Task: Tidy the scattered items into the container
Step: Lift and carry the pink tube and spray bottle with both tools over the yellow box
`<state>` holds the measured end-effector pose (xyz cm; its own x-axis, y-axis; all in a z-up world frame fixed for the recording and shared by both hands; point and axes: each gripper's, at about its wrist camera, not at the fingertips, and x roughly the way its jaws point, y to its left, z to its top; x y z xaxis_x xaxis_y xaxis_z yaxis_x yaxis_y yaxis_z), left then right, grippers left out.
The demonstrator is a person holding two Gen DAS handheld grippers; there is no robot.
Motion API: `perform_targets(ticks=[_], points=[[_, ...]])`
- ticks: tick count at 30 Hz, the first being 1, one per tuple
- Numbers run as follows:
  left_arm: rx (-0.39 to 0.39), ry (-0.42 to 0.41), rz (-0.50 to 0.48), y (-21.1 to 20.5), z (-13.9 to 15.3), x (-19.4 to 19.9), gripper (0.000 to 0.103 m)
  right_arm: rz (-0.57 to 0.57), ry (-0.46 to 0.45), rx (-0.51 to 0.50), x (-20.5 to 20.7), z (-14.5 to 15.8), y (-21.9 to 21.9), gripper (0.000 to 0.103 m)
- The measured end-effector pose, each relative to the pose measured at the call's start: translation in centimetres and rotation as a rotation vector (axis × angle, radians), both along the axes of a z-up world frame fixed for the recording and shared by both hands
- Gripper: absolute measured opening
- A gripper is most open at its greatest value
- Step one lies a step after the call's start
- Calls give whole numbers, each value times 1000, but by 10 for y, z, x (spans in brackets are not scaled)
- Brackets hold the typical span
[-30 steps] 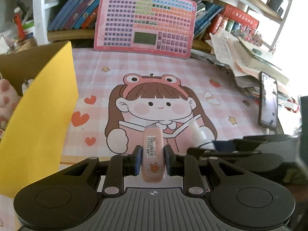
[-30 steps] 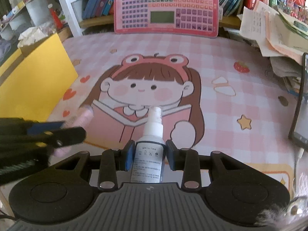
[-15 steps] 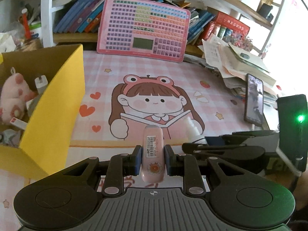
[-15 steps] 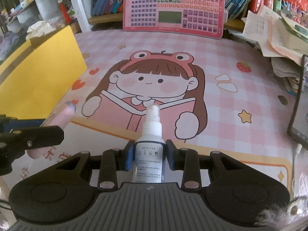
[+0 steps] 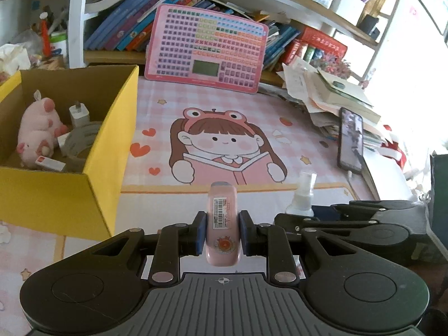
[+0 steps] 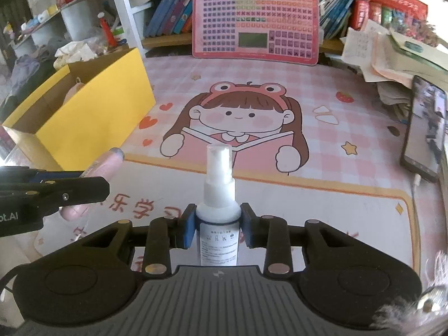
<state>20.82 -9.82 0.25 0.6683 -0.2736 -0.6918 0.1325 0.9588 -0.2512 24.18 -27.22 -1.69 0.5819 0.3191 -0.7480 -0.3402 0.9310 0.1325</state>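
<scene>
Yellow box (image 5: 109,145) (plush pig (image 5: 36,131), charger (image 5: 79,111) inside)

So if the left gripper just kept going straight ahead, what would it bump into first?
Probably the mat. The left gripper, shut on a pink tube, points over the cartoon girl, right of the yellow box. Beyond stands the pink keyboard; depth is hard to judge.

- Bottle (image 6: 218,221): label print too small to read; base hidden behind gripper body.
- Box (image 5: 70,193): left side cut off by frame edge.
- Phone (image 6: 425,131): screen blurred.
</scene>
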Motion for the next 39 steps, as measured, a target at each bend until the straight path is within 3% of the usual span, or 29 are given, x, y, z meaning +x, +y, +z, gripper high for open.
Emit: perform_targets(ticks=[6,13,29,39], points=[[-9,-34,-56,18,7,-19,23,-76,-54,-7,-31,15,9,31],[-28,-38,-70,51,5,-47,23,-130,-56,-19,-68,21,30,31],[-27,-33,-96,123,5,-118,23,-132,-70,-44,-158,23,101,31],[-15,-14,-81,159,1,-152,23,-118,-46,-44,-194,17,136,31]])
